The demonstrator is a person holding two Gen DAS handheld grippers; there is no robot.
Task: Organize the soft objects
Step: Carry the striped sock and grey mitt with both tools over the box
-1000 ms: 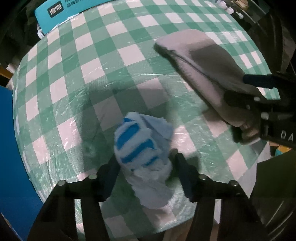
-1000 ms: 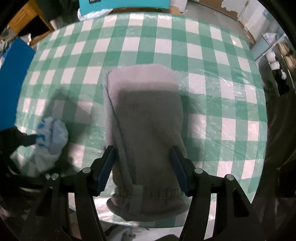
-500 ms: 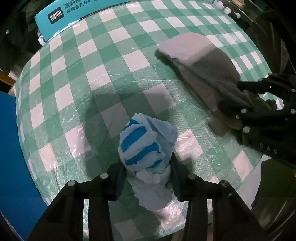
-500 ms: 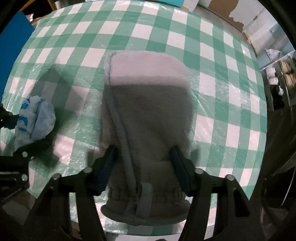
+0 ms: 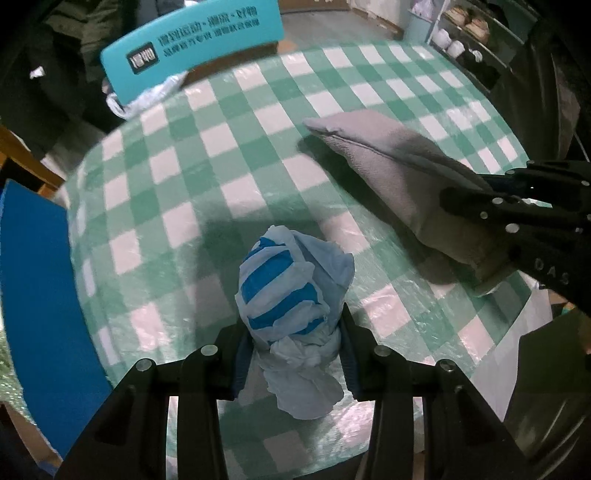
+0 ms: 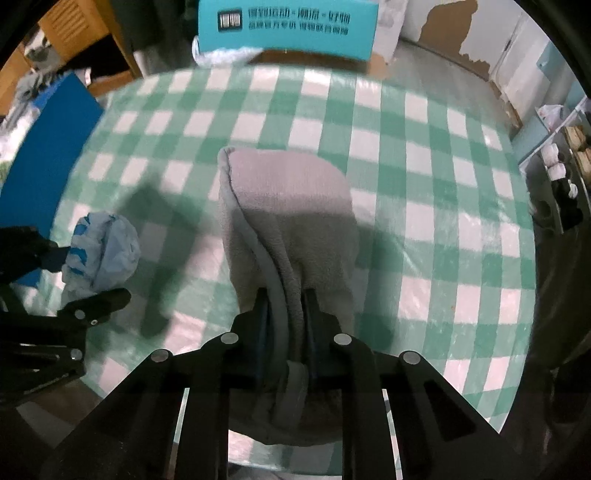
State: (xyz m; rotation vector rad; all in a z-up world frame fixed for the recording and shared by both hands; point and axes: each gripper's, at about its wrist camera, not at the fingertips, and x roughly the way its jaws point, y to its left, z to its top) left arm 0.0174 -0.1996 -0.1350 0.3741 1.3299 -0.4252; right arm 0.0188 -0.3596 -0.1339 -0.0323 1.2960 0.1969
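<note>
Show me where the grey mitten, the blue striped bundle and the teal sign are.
grey mitten (image 6: 291, 206): right wrist view, on its fleece back above the pinch.
blue striped bundle (image 5: 280, 284): left wrist view, on its striped front.
teal sign (image 6: 291, 26): right wrist view, on its printed face beyond the table.

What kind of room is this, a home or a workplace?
Probably a home storage or work room: a table under a green checked tablecloth, shelves of shoes, and a teal printed box behind.

White Chinese lettering, too blurred to read, on the teal box.
</note>
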